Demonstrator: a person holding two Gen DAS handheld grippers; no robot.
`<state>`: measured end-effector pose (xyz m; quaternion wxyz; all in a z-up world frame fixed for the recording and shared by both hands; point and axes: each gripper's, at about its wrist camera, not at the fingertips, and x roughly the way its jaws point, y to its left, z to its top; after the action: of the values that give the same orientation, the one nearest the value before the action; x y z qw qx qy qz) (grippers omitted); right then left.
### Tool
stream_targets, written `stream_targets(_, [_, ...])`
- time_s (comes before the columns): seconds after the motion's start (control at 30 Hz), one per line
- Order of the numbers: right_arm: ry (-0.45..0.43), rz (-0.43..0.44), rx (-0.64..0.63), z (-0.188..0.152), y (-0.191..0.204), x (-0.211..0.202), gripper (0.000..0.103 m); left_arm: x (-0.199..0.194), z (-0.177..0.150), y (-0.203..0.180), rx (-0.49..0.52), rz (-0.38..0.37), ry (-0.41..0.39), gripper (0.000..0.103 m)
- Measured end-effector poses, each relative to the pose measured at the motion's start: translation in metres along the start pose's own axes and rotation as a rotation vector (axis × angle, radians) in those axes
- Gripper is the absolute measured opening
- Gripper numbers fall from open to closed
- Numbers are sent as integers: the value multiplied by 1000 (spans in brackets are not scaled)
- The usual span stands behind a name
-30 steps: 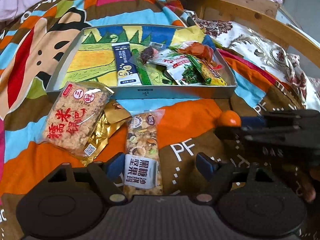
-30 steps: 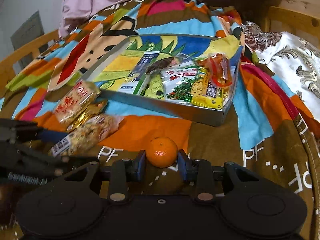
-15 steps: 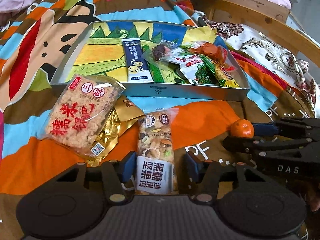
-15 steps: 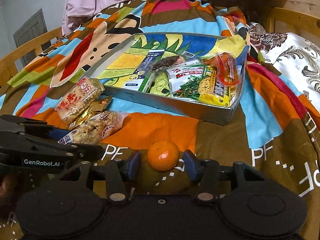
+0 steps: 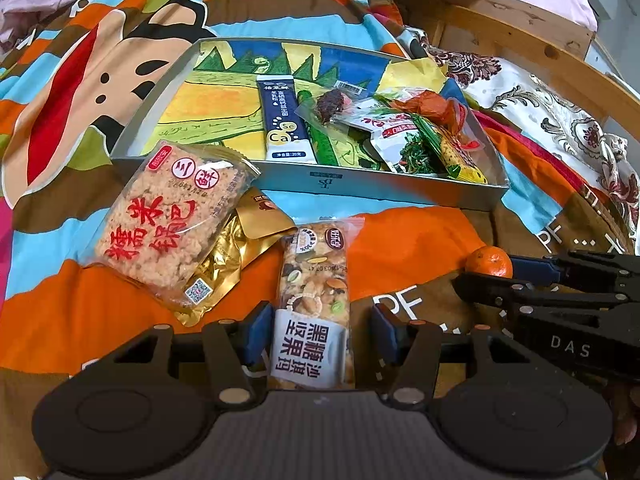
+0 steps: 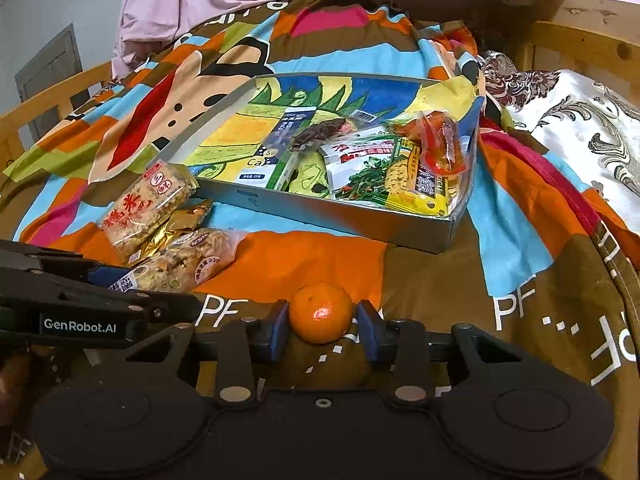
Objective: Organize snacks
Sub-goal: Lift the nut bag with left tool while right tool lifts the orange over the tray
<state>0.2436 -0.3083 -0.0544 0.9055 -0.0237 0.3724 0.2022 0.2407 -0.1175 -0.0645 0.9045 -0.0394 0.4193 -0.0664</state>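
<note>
My left gripper (image 5: 316, 330) is open, its fingers on either side of a nut bar packet (image 5: 312, 304) lying on the blanket, small gaps showing on both sides. My right gripper (image 6: 322, 326) is open around a small orange (image 6: 321, 312), narrow gaps at each pad. The orange also shows in the left wrist view (image 5: 489, 262). A shallow grey tray (image 5: 380, 188) further back holds several snack packets at its right end. A rice cracker packet (image 5: 172, 224) lies over a gold foil packet (image 5: 240, 240), left of the nut bar.
The colourful cartoon blanket (image 6: 300, 256) covers a bed. A wooden bed frame (image 6: 580, 44) runs along the right and back. A floral patterned cloth (image 6: 580, 120) lies at the right. The tray's left half (image 5: 208, 104) shows its printed bottom.
Both grippers have narrowed, the left around the nut bar and the right around the orange. Both have moved slightly forward toward the tray.
</note>
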Motion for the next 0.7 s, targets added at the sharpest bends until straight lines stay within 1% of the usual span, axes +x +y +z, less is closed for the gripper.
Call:
stream_targets(0.07, [2, -3, 0, 0, 0, 1, 39, 0, 0, 0, -4, 0, -2, 58])
stream_targets(0.2, [4, -5, 21, -1, 0, 1, 40, -2, 0, 1, -26, 20, -6, 49])
stream_targets(0.3, [1, -16, 3, -3, 3, 1, 40, -3, 1, 1, -42, 33, -6, 44])
stream_targets(0.47, [-8, -30, -25, -4, 7, 0, 38, -5, 0, -3, -42, 55, -8, 42])
stream_targets(0.7, [-27, -40, -53, -5, 10, -3, 36, -10, -2, -3, -63, 61, -12, 42])
